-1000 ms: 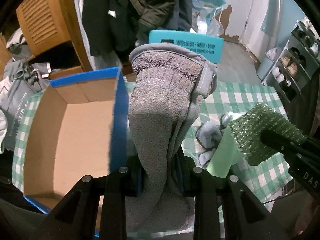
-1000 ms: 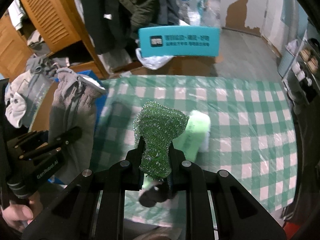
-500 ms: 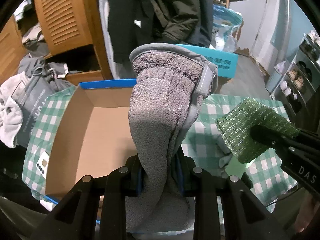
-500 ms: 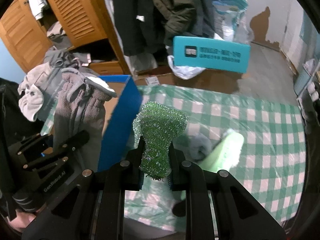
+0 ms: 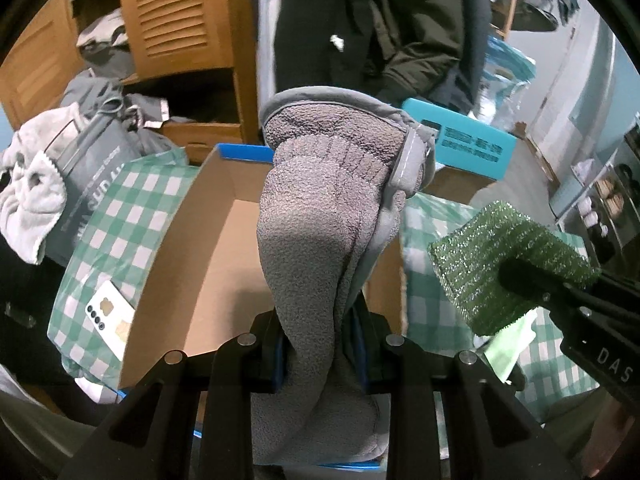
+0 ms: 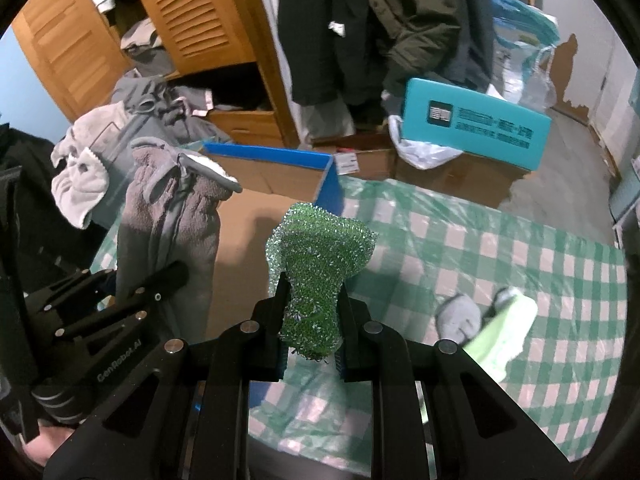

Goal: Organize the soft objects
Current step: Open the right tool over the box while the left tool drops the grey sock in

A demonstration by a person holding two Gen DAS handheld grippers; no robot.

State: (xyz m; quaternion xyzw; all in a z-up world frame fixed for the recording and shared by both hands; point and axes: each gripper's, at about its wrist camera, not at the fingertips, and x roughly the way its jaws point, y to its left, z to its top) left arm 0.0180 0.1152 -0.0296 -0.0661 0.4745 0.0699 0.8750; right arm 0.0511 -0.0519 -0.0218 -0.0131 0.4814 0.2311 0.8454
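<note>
My left gripper (image 5: 320,344) is shut on a grey fleece glove (image 5: 324,216), which stands up between the fingers above the open cardboard box (image 5: 216,264). From the right wrist view the same glove (image 6: 168,232) hangs at the left in the left gripper (image 6: 160,280), over the box's brown floor (image 6: 244,264). My right gripper (image 6: 310,324) is shut on a green glittery scouring sponge (image 6: 320,256), held above the box's right edge. The sponge (image 5: 500,264) shows at the right in the left wrist view. A grey sock (image 6: 456,318) and a pale green cloth (image 6: 500,336) lie on the checked tablecloth (image 6: 500,256).
The box has blue outer walls (image 6: 272,156) and sits on the table's left side. A white phone (image 5: 112,320) lies left of the box. A teal box (image 6: 476,128), hanging dark coats (image 6: 360,20), a wooden wardrobe (image 6: 192,12) and piled clothes (image 6: 84,168) stand behind the table.
Both grippers have carried their loads leftward across the table toward the box. The glove now hangs over the box's inside, and the sponge has come from mid-table to the box's right edge.
</note>
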